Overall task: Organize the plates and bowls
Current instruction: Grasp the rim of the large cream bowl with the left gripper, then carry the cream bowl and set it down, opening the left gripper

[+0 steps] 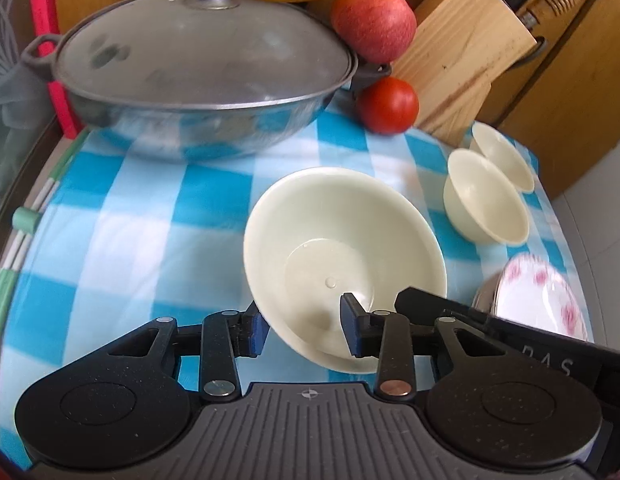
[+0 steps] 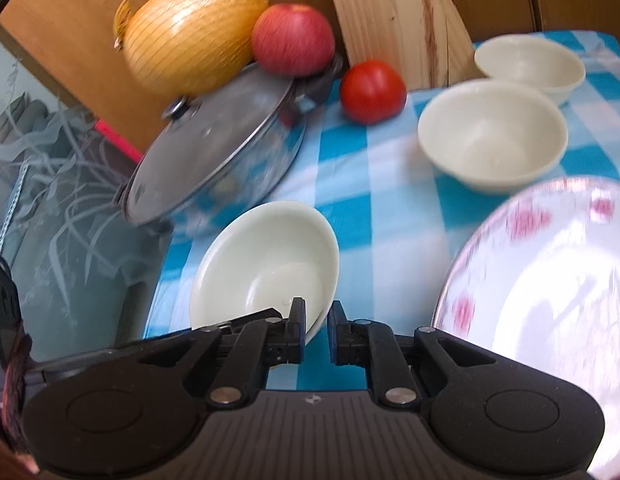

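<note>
Cream bowl (image 1: 342, 256) sits tilted on the checked cloth (image 1: 122, 216) w/ left gripper (image 1: 304, 330) clamped on its near rim & right gripper (image 2: 315, 330) pinching that rim too, so lift level toward the 2 small bowls (image 1: 488, 196), slow.

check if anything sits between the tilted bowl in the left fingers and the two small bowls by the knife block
Nothing visible: only bare checked cloth lies between the tilted bowl and the nearer small bowl. The floral plate sits beside that path.
</note>
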A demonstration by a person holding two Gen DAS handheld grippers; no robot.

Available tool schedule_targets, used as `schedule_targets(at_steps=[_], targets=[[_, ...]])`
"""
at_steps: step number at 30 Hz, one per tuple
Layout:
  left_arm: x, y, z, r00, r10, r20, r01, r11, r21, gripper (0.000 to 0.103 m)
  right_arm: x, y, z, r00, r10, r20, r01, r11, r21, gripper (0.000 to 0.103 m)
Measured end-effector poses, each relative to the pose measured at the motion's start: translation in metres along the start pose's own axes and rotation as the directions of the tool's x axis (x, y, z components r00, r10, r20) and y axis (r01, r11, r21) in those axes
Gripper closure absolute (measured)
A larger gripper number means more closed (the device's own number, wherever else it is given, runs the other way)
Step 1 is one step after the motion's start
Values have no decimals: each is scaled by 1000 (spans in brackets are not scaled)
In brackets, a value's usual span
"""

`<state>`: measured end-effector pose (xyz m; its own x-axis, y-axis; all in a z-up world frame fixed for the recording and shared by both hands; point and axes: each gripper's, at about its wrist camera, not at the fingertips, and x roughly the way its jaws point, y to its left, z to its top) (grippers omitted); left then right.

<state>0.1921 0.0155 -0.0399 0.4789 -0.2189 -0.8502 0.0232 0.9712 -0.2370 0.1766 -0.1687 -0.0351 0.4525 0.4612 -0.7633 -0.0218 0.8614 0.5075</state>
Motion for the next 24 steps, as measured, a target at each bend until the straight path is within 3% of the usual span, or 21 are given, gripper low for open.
schedule_targets(at_steps=[15,24], targets=[[-51,8,-64,999,-36,11,36,999,29,52,-42,6,-75,997,69,-34,-68,997,32,90],[-44,16,-88,997,-47,-56,49,998,36,50,-37,1,-89,996,64,-64,-62,997,41,89]])
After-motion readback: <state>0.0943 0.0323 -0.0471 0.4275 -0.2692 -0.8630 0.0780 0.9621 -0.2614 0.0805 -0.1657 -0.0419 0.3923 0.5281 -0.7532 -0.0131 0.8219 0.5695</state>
